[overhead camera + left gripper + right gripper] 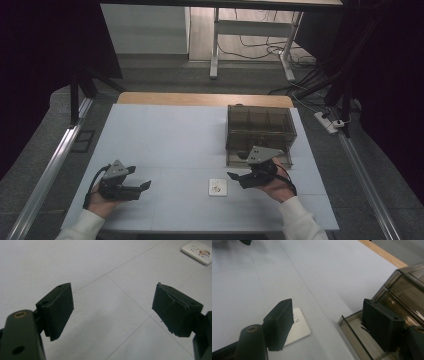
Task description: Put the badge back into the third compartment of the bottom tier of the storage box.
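A small white card with a printed picture lies flat on the white table, near the front edge. My left gripper rests at the front left, held in a hand, pointing right toward the card. In the left gripper view its jaws stand wide open with bare table between them, and the card lies far off at the top right. My right gripper sits just right of the card, open and holding nothing. The card shows partly behind its left jaw.
A smoky transparent box with compartments stands at the back right of the table, just behind the right gripper. A low clear tray part juts from its front. The table's wooden far edge shows behind.
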Demonstrator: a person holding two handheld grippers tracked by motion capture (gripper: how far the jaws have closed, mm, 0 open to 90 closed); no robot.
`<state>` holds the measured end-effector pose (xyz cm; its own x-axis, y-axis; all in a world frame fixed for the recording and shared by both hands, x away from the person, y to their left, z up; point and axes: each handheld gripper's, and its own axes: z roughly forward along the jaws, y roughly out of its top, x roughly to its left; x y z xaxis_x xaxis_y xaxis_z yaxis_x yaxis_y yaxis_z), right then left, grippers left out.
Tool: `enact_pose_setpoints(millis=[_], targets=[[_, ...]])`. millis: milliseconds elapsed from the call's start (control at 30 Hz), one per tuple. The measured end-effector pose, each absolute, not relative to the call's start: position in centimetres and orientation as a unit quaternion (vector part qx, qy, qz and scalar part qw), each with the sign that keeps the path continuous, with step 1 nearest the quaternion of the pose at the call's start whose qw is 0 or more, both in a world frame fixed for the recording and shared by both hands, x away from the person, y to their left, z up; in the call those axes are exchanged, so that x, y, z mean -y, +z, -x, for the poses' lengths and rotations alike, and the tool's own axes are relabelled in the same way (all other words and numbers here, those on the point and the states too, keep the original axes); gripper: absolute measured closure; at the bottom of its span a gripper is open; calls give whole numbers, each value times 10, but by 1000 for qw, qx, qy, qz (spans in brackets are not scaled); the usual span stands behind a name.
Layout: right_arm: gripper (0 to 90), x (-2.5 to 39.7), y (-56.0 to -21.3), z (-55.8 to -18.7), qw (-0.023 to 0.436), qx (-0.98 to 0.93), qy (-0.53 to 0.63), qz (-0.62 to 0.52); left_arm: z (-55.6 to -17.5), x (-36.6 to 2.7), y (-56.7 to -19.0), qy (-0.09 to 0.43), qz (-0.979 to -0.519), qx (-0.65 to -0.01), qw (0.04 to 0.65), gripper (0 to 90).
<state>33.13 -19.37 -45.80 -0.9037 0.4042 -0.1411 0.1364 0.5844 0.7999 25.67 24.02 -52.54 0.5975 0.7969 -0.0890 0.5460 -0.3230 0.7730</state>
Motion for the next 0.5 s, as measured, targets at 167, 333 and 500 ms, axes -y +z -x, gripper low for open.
enact_pose_setpoints(millis=[167,333,500], targets=[[259,178,-451,-338,152,-881,427,-138,-257,-240,-526,155,-800,-419,402,171],[257,162,-454,-340,138,-887,423,-120,-257,-240,-526,156,-800,-418,401,171],[256,154,-458,-336,119,-896,414,-108,-257,-239,-526,156,-802,-416,400,171]])
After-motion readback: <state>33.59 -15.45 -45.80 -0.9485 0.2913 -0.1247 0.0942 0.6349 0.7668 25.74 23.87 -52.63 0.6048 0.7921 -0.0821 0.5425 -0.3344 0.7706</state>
